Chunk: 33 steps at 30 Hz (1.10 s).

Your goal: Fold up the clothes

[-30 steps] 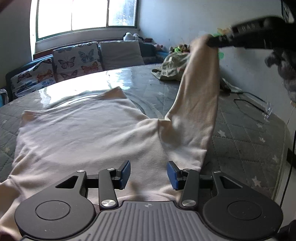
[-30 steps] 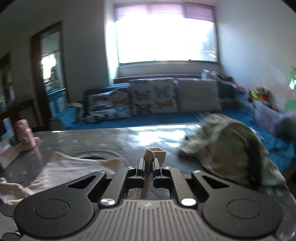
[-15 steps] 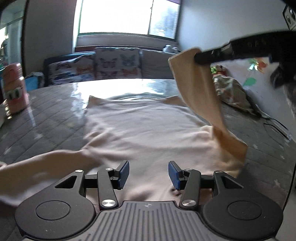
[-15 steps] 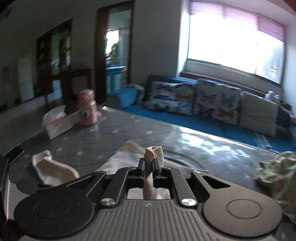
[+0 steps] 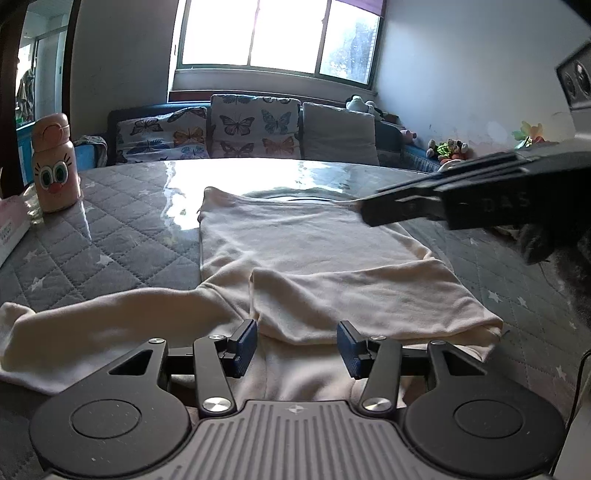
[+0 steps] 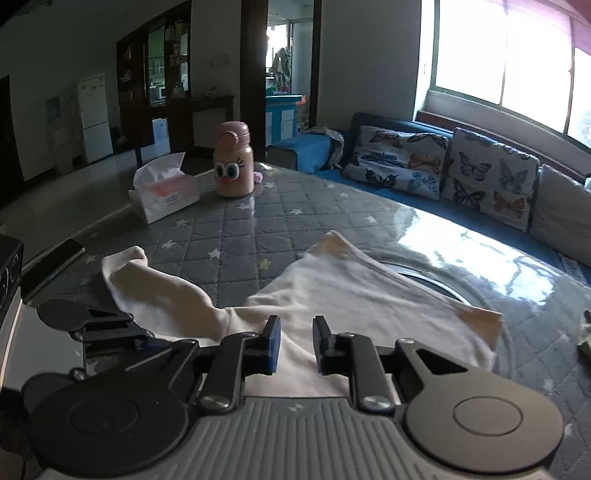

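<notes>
The room was a sunlit living room, and the work lay on a round tabletop [image 5: 122, 236] covered in a grey quilted star-print cloth, glaring white where the window [image 5: 273, 35] struck it.

The cream long-sleeved top [image 5: 295, 236] lay spread flat across the middle of that tabletop. Its right sleeve [image 5: 362, 295] was folded across the body, lying flat with its cuff end close to my left fingers. The left sleeve [image 5: 99, 325] stretched out sideways over the quilting, unfolded, its cuff near the tabletop's edge.

My left gripper [image 5: 297, 347] hung low over the near part of the top, its blue-padded fingers [image 5: 245, 341] wide apart and holding nothing. My right gripper [image 6: 295, 343] also had its fingers [image 6: 273, 341] parted, with the cream fabric visible in the gap but not pinched. In the left wrist view the right gripper [image 5: 373, 214] reached in from the side, its tip over the far right edge of the top.

Further out, a pink cartoon-faced bottle [image 6: 233, 164] stood beside a tissue box [image 6: 166, 192], well apart from the garment. A dark phone [image 6: 51, 266] lay at the tabletop's rim. Behind everything ran a blue sofa with butterfly cushions [image 5: 255, 125].
</notes>
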Each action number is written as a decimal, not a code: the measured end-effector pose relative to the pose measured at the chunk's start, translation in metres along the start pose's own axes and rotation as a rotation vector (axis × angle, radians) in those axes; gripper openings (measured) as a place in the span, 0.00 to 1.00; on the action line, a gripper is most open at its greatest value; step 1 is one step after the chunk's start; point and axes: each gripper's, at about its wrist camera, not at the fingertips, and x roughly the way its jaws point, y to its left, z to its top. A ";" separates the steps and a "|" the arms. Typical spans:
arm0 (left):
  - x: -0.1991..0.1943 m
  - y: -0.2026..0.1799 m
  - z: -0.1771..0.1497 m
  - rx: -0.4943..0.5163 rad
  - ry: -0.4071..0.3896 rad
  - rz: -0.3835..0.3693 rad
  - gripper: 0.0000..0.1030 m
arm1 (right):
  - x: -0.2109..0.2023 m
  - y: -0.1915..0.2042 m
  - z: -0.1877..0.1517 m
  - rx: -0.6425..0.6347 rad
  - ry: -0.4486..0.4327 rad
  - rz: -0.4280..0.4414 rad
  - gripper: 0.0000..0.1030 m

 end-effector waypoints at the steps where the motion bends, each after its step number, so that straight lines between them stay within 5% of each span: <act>1: 0.000 0.000 0.001 0.000 -0.002 0.001 0.50 | -0.004 -0.004 -0.002 0.001 0.004 -0.007 0.18; 16: 0.024 -0.006 0.008 0.010 0.026 0.047 0.44 | -0.019 -0.070 -0.104 0.129 0.209 -0.072 0.22; 25: 0.021 -0.008 0.013 0.019 0.019 0.069 0.39 | -0.015 -0.079 -0.081 0.117 0.134 -0.066 0.23; 33: 0.026 0.004 0.006 0.002 0.059 0.118 0.28 | 0.010 -0.088 -0.080 0.128 0.159 -0.081 0.23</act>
